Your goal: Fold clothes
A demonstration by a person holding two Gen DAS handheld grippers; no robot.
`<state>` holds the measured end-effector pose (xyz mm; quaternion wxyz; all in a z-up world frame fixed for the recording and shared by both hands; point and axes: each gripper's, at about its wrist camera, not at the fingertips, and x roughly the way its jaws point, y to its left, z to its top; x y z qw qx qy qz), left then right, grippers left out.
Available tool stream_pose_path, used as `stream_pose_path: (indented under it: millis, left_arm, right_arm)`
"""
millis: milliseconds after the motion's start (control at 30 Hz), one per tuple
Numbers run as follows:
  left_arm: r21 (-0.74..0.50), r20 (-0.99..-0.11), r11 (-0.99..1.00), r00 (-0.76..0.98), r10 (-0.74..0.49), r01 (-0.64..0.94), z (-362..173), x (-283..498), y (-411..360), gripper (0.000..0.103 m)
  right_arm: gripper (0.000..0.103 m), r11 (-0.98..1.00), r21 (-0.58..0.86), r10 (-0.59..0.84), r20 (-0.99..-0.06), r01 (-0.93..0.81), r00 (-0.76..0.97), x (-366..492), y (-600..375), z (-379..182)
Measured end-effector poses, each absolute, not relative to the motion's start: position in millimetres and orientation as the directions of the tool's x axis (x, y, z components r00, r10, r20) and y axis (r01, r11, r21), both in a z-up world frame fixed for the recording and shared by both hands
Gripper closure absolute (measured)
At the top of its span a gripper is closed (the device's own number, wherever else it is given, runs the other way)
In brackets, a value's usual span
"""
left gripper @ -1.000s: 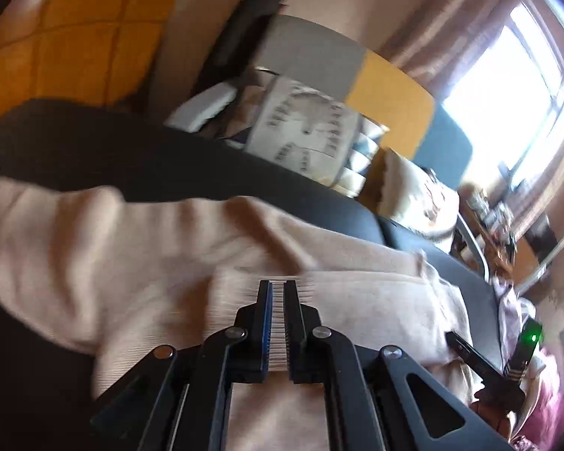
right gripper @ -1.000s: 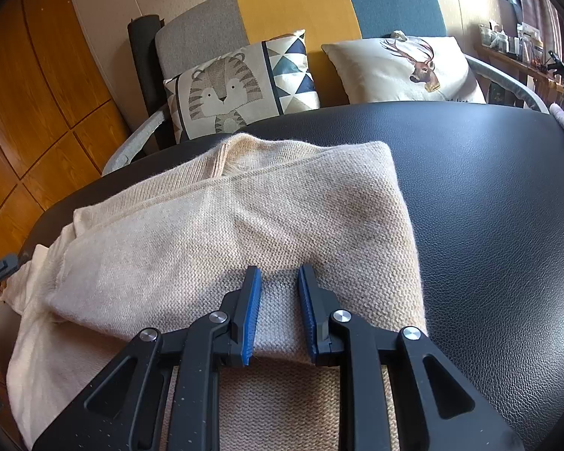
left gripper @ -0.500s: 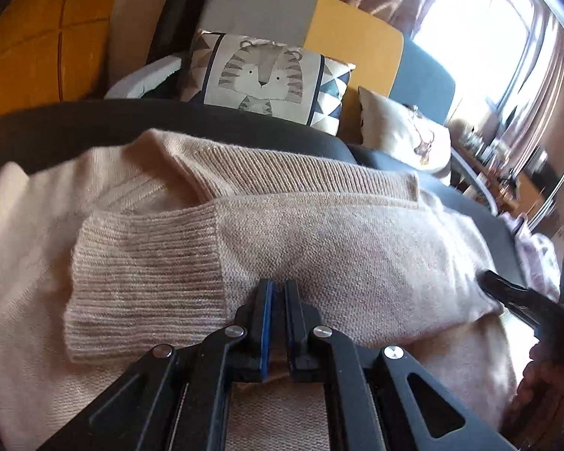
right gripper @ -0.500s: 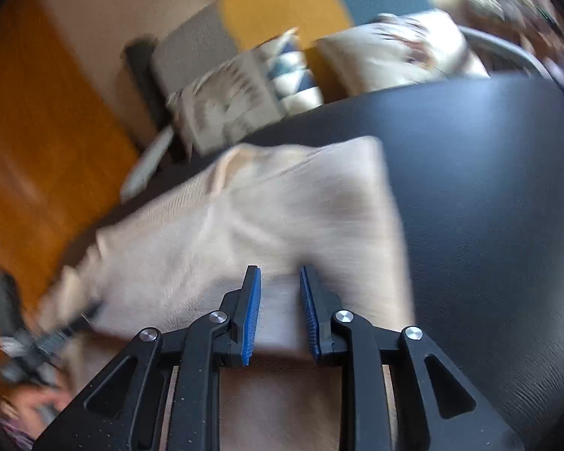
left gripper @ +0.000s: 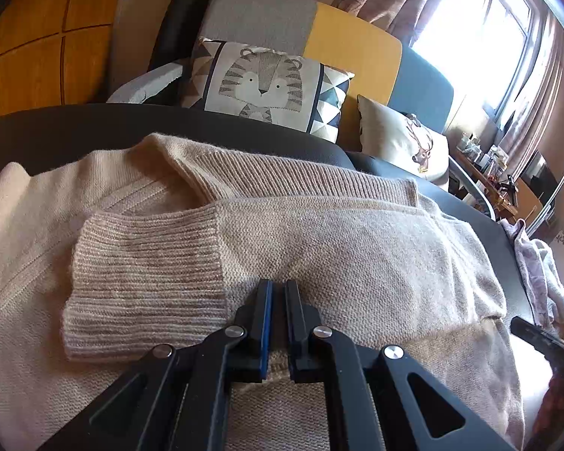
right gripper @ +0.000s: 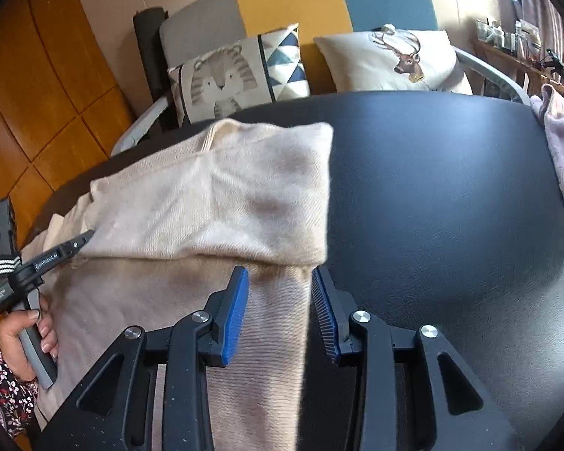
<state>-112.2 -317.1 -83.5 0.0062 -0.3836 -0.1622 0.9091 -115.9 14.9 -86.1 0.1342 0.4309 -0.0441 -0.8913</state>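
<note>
**Beige knit half-folded on the black table**

Beige wool fills your left wrist view: the sweater (left gripper: 319, 248) lies on the black padded table (left gripper: 75, 131), its folded-over layer spread across the middle and a ribbed cuff (left gripper: 143, 282) lying flat to the left on top of it. Your left gripper (left gripper: 276, 323) sits at the near edge of that fold with its fingers nearly together, pinching the knit between the blue pads. Beyond the far edge of the table stands a sofa with a tiger cushion (left gripper: 263, 82) and a deer cushion (left gripper: 406, 139). At the right edge a pale pink garment (left gripper: 537, 270) hangs over the table side.

In your right wrist view, the sweater (right gripper: 214, 203) occupies the left half of the table (right gripper: 451, 206), while the right half is bare black padding. Your right gripper (right gripper: 280, 308) is at the near right corner of the fold, its fingers apart and opening; a strip of the lower layer lies between them, but the pads do not press on it. At the far left you see your left hand (right gripper: 26, 338) gripping the other tool's handle, its tip resting on the fold's edge. The pink garment (right gripper: 560, 143) drapes over the table's right side.
</note>
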Motion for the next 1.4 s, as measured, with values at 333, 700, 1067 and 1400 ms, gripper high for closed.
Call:
stream_pose_path:
  millis: [333, 700, 1067, 1400]
  left_arm:
    - [-0.321, -0.684, -0.941, -0.713, 0.151, 0.109, -85, -110, -320, 0.097]
    - [-0.332, -0.679, -0.937, -0.716, 0.160, 0.106, -87, -111, -323, 0.097]
    - [-0.352, -0.673, -0.930, -0.718, 0.175, 0.104, -88, -109, -324, 0.097]
    - [-0.370, -0.667, -0.923, -0.721, 0.188, 0.103, -88, -109, -327, 0.097]
  right_arm:
    - [0.063, -0.869, -0.321, -0.038, -0.716, 0.378, -0.697, -106, -47, -92]
    - [0.075, -0.948, -0.235, 0.013, -0.703, 0.215, -0.711, -152, -6, -84]
    - [0.087, -0.978, -0.018, -0.120, -0.763, 0.206, -0.635, -151, 14, -84]
    - [0.086, -0.915, 0.353, -0.393, -0.673, 0.195, -0.626, -150, 60, -52]
